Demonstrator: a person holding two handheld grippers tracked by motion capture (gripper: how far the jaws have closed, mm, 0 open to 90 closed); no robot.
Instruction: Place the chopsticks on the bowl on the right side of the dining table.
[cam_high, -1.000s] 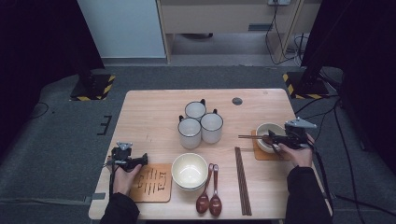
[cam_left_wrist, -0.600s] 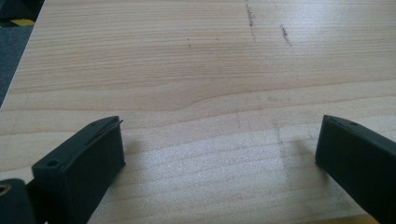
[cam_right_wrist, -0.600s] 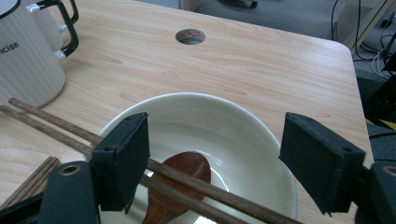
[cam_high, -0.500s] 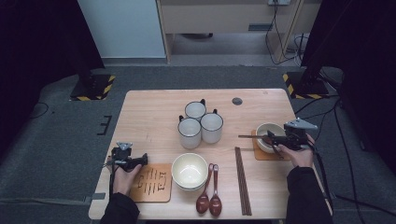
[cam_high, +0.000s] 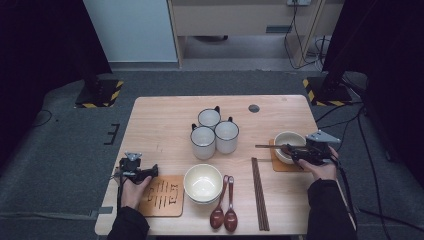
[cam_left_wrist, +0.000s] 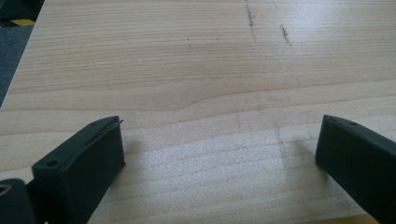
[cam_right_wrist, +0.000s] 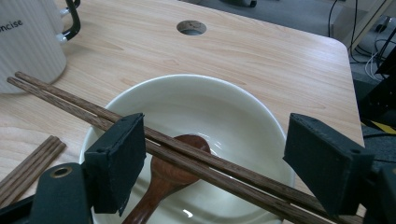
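A small white bowl (cam_right_wrist: 210, 107) stands on a wooden coaster (cam_high: 280, 165) at the table's right. A brown spoon (cam_right_wrist: 163, 179) lies in it and a pair of dark chopsticks (cam_right_wrist: 65, 100) rests across its rim. My right gripper (cam_right_wrist: 215, 140) hovers over the bowl (cam_high: 289, 142). Its jaws have just been opening and stand wide. The chopsticks run between them with no pad pressing on them. My left gripper (cam_left_wrist: 219, 135) rests open over bare wood at the table's left (cam_high: 152, 171), beside another coaster (cam_high: 162, 196).
Three white mugs (cam_high: 214, 131) stand at the table's middle. A larger cream bowl (cam_high: 203, 182), two brown spoons (cam_high: 223, 210) and several more chopsticks (cam_high: 259, 192) lie along the front. A round cable hole (cam_right_wrist: 191, 27) sits behind the small bowl.
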